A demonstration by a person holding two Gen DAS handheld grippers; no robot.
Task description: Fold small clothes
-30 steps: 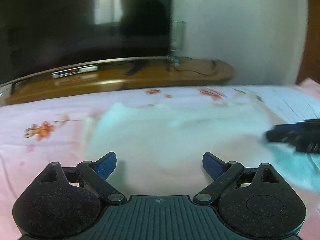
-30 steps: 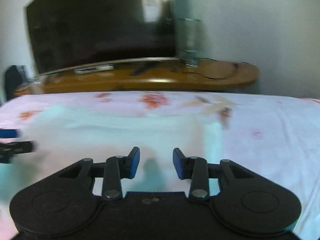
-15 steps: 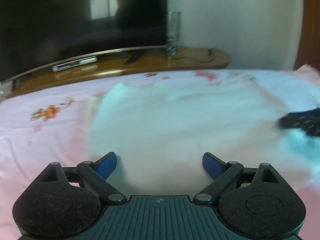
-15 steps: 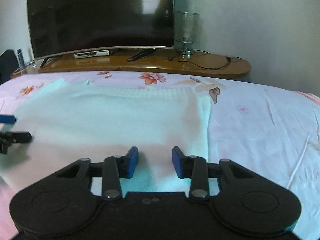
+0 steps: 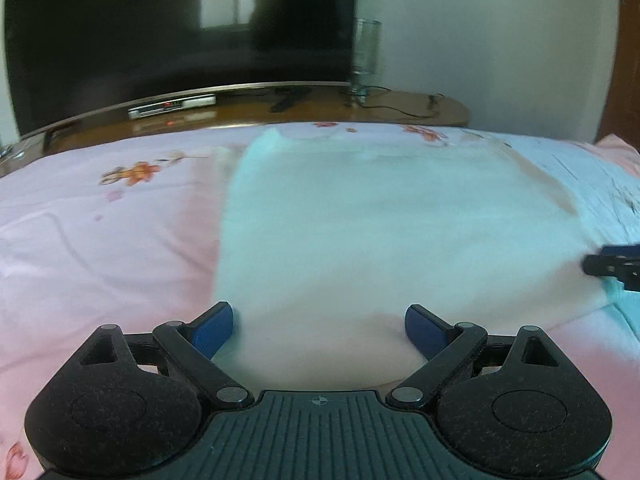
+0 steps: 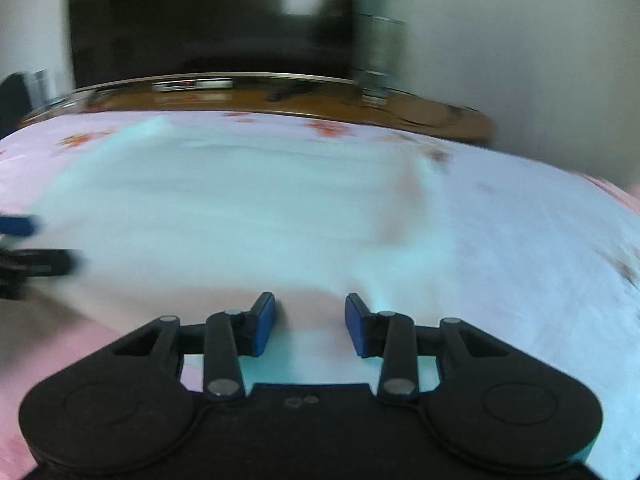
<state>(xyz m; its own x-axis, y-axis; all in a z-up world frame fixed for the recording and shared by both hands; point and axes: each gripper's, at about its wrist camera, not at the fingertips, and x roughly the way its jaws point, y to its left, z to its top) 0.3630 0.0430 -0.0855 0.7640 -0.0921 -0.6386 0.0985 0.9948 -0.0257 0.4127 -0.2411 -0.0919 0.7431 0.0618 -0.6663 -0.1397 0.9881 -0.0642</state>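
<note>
Both claws, left claw (image 5: 319, 330) and right claw (image 6: 310, 324), gape over blurred pale garment (image 5: 380, 232), edges indistinct.

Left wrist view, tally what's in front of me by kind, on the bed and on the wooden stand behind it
Pale garment on the bed: 1
Television: 1
Glass: 1
Silver set-top box: 1
Grippers: 2, left gripper and right gripper
Total: 6

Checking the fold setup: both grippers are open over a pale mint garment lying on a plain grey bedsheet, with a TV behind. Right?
Not quite. The bedsheet is pink with a flower print, not plain grey, as the left wrist view shows. The rest holds: left gripper and right gripper open over the mint garment, TV behind.
</note>
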